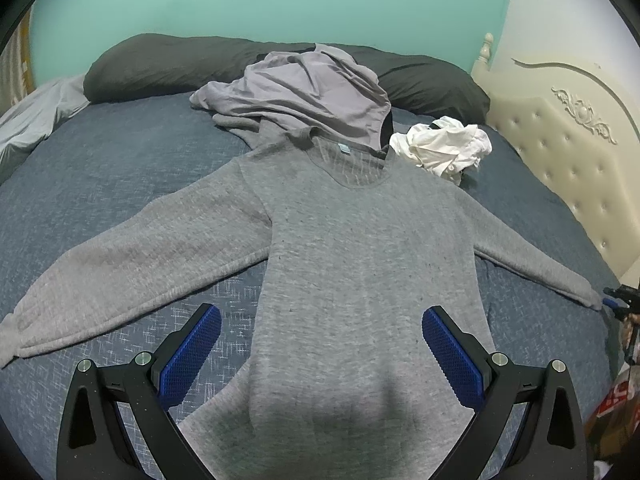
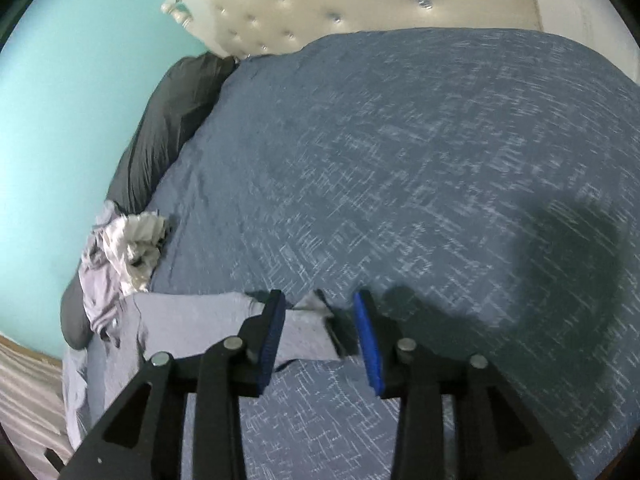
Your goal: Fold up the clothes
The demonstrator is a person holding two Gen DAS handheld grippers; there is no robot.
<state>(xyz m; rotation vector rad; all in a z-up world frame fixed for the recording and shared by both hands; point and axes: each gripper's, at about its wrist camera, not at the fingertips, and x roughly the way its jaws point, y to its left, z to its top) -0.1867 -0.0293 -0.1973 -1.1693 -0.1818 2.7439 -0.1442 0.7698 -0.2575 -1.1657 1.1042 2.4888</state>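
While hovering over sweater's lower body, left gripper (image 1: 321, 354) spread wide, blue pads (image 1: 191, 354) well apart, nothing pinched; fabric beneath and between, pads clear of it as far as visible. Right gripper (image 2: 320, 334) partly open over right sleeve's cuff (image 2: 316, 304); cuff lies between pads, not squeezed, so looks let go rather than held. Same gripper just seen past sleeve end, far right edge of left view (image 1: 618, 300).

Grey sweater (image 1: 360, 248) flat on blue bedspread (image 1: 100, 168), front up, collar away from left gripper, both sleeves stretched out to sides. Prob laid so for folding: body smoothed, arms pulled straight so each can swing across chest. Right sleeve (image 2: 192, 320) looks fully extended, hence release at cuff; judged as end of spreading step, no fold made yet.

Beyond collar: lilac garment (image 1: 304, 92) heaped, white garment (image 1: 444, 148) crumpled to its right, both waiting. Dark pillow (image 1: 168, 64) further back, cream headboard (image 1: 560, 140) off right.
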